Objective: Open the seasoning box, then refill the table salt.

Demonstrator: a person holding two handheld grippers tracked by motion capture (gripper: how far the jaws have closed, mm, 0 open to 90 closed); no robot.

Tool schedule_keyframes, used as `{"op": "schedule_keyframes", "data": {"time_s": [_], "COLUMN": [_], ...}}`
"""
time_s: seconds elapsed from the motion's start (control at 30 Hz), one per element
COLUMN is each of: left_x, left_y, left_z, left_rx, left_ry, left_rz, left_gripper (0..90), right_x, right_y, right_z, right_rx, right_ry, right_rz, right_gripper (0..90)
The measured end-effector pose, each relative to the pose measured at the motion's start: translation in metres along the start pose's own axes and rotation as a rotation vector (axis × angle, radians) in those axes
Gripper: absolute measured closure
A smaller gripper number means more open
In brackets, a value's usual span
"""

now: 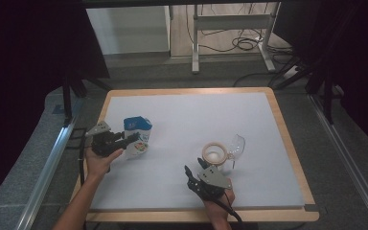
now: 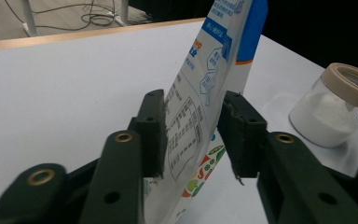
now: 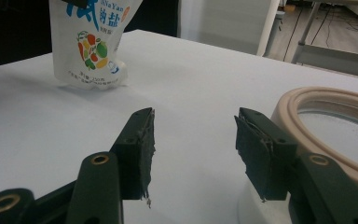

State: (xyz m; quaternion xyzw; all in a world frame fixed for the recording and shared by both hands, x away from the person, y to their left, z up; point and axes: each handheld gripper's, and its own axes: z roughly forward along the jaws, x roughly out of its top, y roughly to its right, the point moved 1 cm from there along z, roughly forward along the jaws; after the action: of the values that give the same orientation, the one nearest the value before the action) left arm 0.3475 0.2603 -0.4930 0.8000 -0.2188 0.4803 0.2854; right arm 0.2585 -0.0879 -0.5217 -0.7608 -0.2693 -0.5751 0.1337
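Here, a soft white-and-blue plastic pouch (image 2: 200,93) printed with coloured vegetables stands upright on the left part of the white table mat (image 1: 196,120), and the left gripper (image 1: 133,139) pinches its side edge between both black pads (image 2: 151,133). The pouch looks flexible and bottom-heavy, likely to sag or fold if held high by the thin film; a firmer hold seems to lie lower on the flat side seam, where the film is stiffest. To the right of centre sits a clear glass jar with a tan rim (image 1: 215,153), holding white powder, with a clear plastic scoop-like piece (image 1: 237,145) just beside it. The right gripper (image 1: 188,173) waits near the jar, its jaws spread wide with nothing between them. The left gripper view shows the pinch itself and the small printed text on the pouch's back; the high view cannot resolve that contact. The right gripper view shows the pouch's front print (image 3: 91,42) and the jar's rim (image 3: 317,100) close by its right pad; the high view alone gives the whole layout on the wooden-edged table (image 1: 287,143).
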Motion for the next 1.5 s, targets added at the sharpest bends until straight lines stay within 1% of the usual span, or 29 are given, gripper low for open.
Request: {"op": "schedule_keyframes", "data": {"time_s": [0.07, 0.13, 0.17, 0.2, 0.23, 0.37, 0.47, 0.57, 0.6, 0.63, 0.7, 0.73, 0.77, 0.8, 0.87, 0.9, 0.93, 1.0, 1.07, 1.13, 1.2, 1.23, 1.3, 1.4, 1.43, 1.5], "left_x": [-0.001, -0.001, -0.001, -0.001, -0.001, -0.001, -0.002, -0.004, -0.005, -0.005, -0.008, -0.010, -0.011, -0.013, -0.017, -0.020, -0.021, -0.025, -0.028, -0.032, -0.036, -0.037, -0.039, -0.042, -0.042, -0.043], "left_y": [0.000, 0.002, 0.002, 0.003, 0.003, 0.006, 0.007, 0.006, 0.007, 0.007, 0.008, 0.008, 0.007, 0.006, 0.003, 0.001, 0.000, -0.001, -0.001, 0.001, 0.003, 0.004, 0.008, 0.012, 0.013, 0.015], "left_z": [-0.001, -0.002, -0.002, -0.002, -0.002, -0.002, -0.001, -0.004, -0.005, -0.006, -0.010, -0.013, -0.014, -0.015, -0.019, -0.020, -0.021, -0.023, -0.025, -0.027, -0.028, -0.028, -0.029, -0.031, -0.032, -0.033], "left_rx": [0.001, -0.010, -0.010, -0.026, -0.026, -0.033, -0.026, -0.006, 0.008, 0.023, 0.069, 0.080, 0.079, 0.076, 0.092, 0.099, 0.102, 0.089, 0.085, 0.082, 0.087, 0.091, 0.094, 0.094, 0.097, 0.101], "left_ry": [0.002, 0.013, 0.013, 0.016, 0.016, 0.022, 0.018, 0.012, 0.003, 0.001, 0.003, 0.003, -0.006, -0.014, -0.027, -0.036, -0.039, -0.051, -0.056, -0.056, -0.056, -0.057, -0.055, -0.052, -0.054, -0.050], "left_rz": [-0.001, 0.017, 0.017, 0.022, 0.022, 0.025, 0.028, 0.029, 0.021, 0.023, 0.022, 0.019, 0.011, -0.001, -0.024, -0.042, -0.048, -0.060, -0.061, -0.067, -0.060, -0.057, -0.052, -0.046, -0.042, -0.039], "left_gripper": [58.1, 55.7, 54.3, 52.3, 51.0, 49.2, 48.1, 45.2, 42.6, 37.9, 31.4, 30.0, 28.0, 26.9, 25.2, 23.9, 23.1, 23.9, 23.3, 23.0, 23.6, 23.7, 23.7, 23.8, 23.7, 23.5], "right_x": [0.001, 0.001, 0.001, 0.001, 0.001, 0.001, 0.003, 0.006, 0.006, 0.008, 0.011, 0.012, 0.014, 0.016, 0.019, 0.022, 0.024, 0.027, 0.030, 0.032, 0.033, 0.033, 0.033, 0.031, 0.029, 0.027], "right_y": [-0.001, -0.001, -0.002, -0.001, -0.001, -0.002, -0.003, -0.003, -0.003, -0.003, -0.002, -0.002, -0.001, 0.001, 0.003, 0.004, 0.006, 0.007, 0.008, 0.011, 0.015, 0.019, 0.027, 0.038, 0.043, 0.054], "right_z": [0.000, 0.000, 0.000, 0.000, 0.000, 0.000, -0.002, -0.003, -0.003, -0.004, -0.006, -0.006, -0.007, -0.009, -0.011, -0.013, -0.014, -0.016, -0.019, -0.023, -0.029, -0.033, -0.041, -0.055, -0.064, -0.075], "right_rx": [0.002, 0.003, 0.002, 0.002, 0.002, 0.001, 0.003, 0.007, 0.007, 0.008, 0.011, 0.013, 0.020, 0.018, 0.020, 0.025, 0.026, 0.028, 0.057, 0.095, 0.111, 0.118, 0.138, 0.142, 0.142, 0.144], "right_ry": [0.001, 0.001, 0.001, 0.001, 0.001, 0.002, 0.005, 0.005, 0.004, 0.000, 0.000, -0.001, 0.001, 0.000, 0.004, 0.010, 0.012, 0.014, 0.025, 0.031, 0.033, 0.037, 0.050, 0.074, 0.085, 0.101], "right_rz": [-0.001, -0.003, -0.004, -0.003, -0.003, -0.004, -0.010, -0.017, -0.019, -0.025, -0.031, -0.028, -0.028, -0.030, -0.026, -0.018, -0.018, -0.028, -0.023, -0.014, -0.029, -0.025, 0.002, -0.009, -0.015, -0.017], "right_gripper": [47.6, 47.6, 47.6, 47.6, 47.6, 47.6, 47.6, 47.6, 47.6, 47.6, 47.6, 47.6, 47.5, 47.5, 47.6, 47.5, 47.6, 47.5, 47.5, 47.3, 47.2, 47.2, 47.1, 47.0, 47.1, 47.9]}}
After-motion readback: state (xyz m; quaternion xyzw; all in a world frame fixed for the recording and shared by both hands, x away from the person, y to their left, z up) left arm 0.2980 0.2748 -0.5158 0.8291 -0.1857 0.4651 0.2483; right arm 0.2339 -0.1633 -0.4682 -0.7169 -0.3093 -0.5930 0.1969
